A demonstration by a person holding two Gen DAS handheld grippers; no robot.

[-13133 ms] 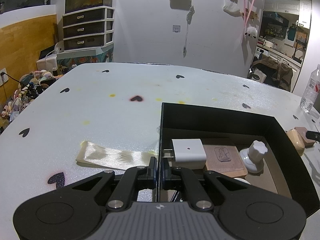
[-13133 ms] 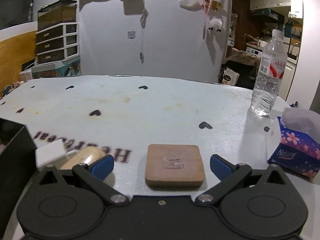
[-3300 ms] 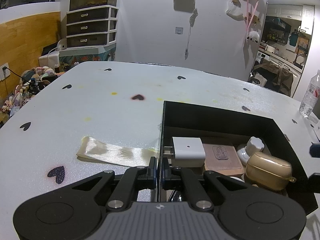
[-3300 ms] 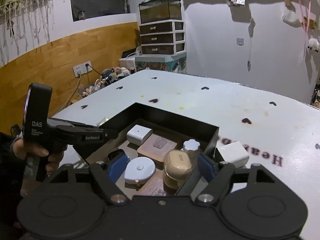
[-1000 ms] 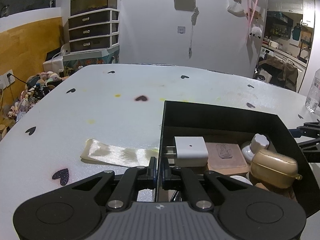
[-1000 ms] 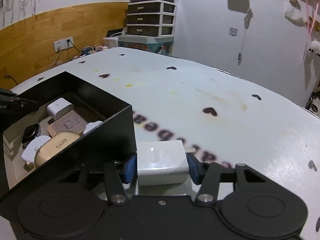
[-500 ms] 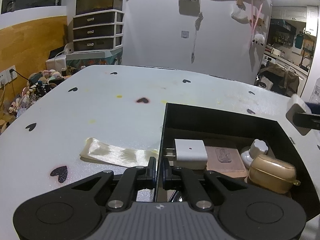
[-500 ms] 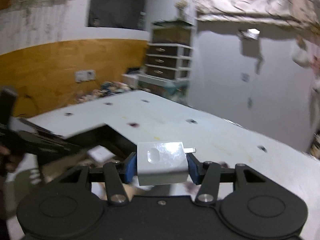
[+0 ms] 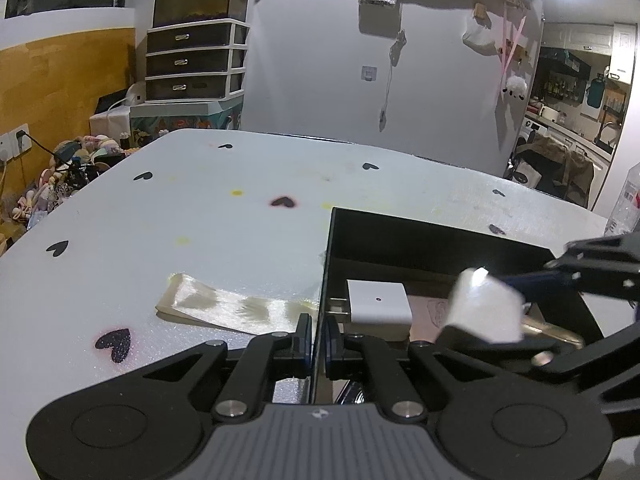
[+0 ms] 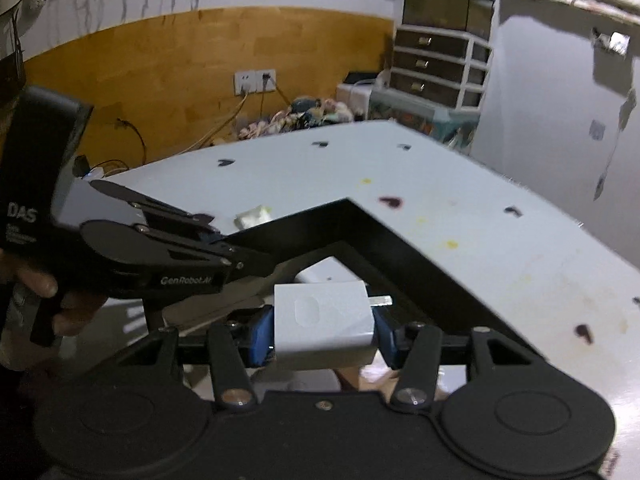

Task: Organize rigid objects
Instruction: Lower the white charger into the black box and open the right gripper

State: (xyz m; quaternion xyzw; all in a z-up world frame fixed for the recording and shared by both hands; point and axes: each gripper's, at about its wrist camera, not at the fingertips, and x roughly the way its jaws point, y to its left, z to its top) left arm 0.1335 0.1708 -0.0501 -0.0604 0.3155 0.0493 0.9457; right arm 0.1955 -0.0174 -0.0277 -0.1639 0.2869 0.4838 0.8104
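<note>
A black open box (image 9: 420,236) sits on the white table. My left gripper (image 9: 316,338) is shut on the box's left wall. My right gripper (image 10: 322,330) is shut on a white charger (image 10: 324,326) and holds it above the box's inside; the charger also shows in the left wrist view (image 9: 482,306). Inside the box lie another white charger (image 9: 378,306), a brown square pad (image 9: 430,314) and a gold earbud case (image 9: 552,330), partly hidden by the held charger.
A cream ribbon strip (image 9: 236,308) lies on the table left of the box. A water bottle (image 9: 624,204) stands at the far right. Black heart marks dot the table (image 9: 200,216). Drawers (image 9: 192,66) stand beyond the far edge.
My right gripper has carried the white charger from the table beside the box to over the box's inside. My left gripper still holds the box wall.
</note>
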